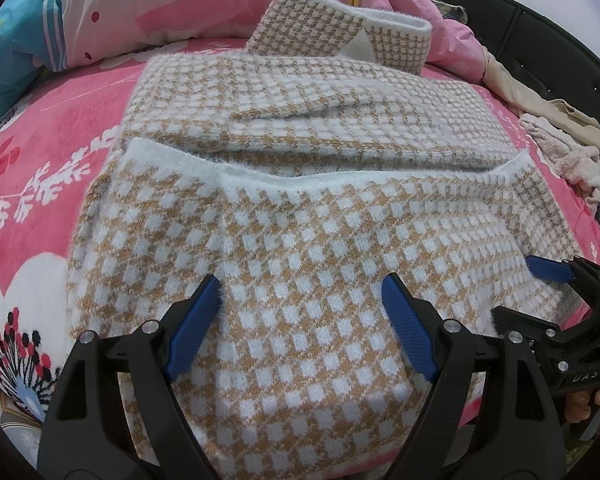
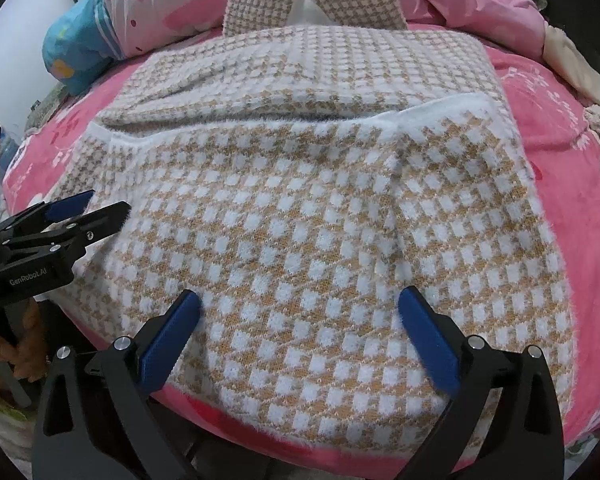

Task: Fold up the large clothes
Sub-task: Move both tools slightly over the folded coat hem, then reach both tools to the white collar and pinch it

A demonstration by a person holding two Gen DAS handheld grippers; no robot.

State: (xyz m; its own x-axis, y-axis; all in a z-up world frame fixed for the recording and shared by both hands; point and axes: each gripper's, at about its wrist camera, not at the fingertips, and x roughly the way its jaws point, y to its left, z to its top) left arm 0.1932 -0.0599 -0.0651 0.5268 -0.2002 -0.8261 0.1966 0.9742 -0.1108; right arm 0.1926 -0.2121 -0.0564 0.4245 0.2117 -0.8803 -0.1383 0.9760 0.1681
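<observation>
A tan and white houndstooth knit sweater (image 1: 300, 240) lies on the pink bed, its near part folded over so a white ribbed hem (image 1: 300, 178) runs across the middle. It also fills the right wrist view (image 2: 300, 220). Two sleeve cuffs (image 1: 332, 28) stick up at the far end. My left gripper (image 1: 302, 300) is open, its blue pads resting over the near fold. My right gripper (image 2: 300, 320) is open over the near fold too. The right gripper shows at the right edge of the left wrist view (image 1: 548, 270); the left gripper shows at the left of the right wrist view (image 2: 88, 210).
A pink floral bedspread (image 1: 40, 168) covers the bed. A pink quilt and blue pillow (image 1: 20, 40) are piled at the far side. Beige and pink clothes (image 1: 560, 140) lie at the right by a black headboard (image 1: 540, 32).
</observation>
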